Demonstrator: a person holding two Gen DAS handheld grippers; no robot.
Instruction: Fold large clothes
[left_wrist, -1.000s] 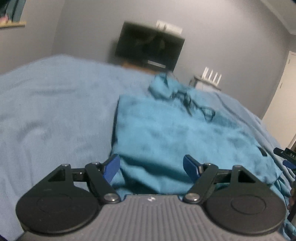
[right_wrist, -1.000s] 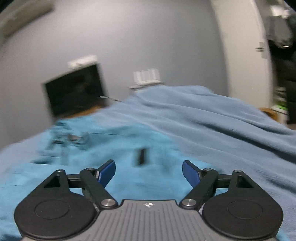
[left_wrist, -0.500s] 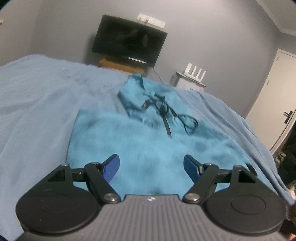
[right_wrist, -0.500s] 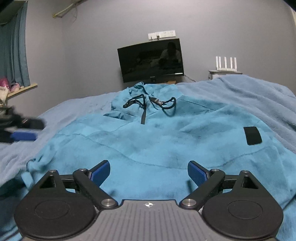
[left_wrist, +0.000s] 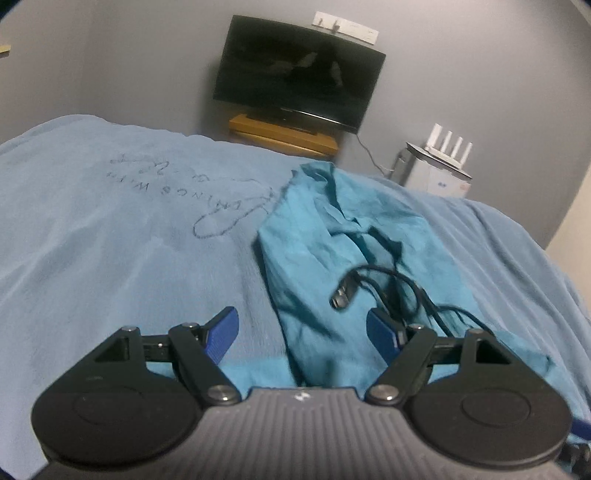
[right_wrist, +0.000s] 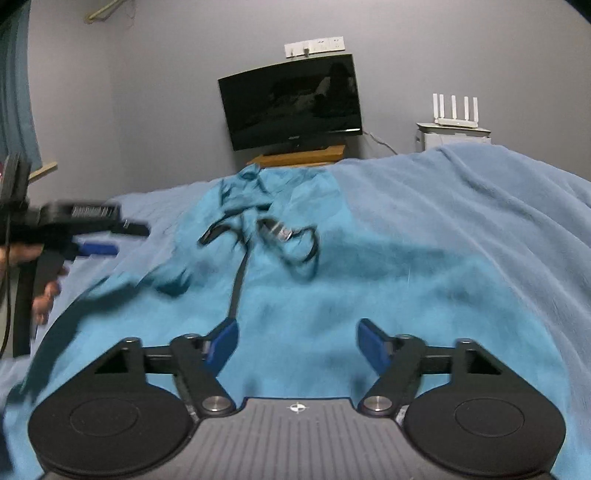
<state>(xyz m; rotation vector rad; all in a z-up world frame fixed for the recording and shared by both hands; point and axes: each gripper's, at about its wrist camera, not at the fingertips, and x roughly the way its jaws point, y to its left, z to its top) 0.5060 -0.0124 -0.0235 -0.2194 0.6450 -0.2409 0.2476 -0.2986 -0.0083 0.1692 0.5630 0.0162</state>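
Left gripper (left_wrist: 302, 328): jaws spread wide, nothing held, poised over the hood edge. Right gripper (right_wrist: 297, 341): jaws equally wide, empty, above the chest panel. Teal hoodie (right_wrist: 314, 295): spread front-up on the blue blanket (right_wrist: 461, 221), hood toward the far end, black drawstrings (right_wrist: 295, 243) loose across the neck. Likely step: hood fold. Pinch fabric only, clear of cords. Beyond the bed: television (right_wrist: 291, 101), router (right_wrist: 456, 109).
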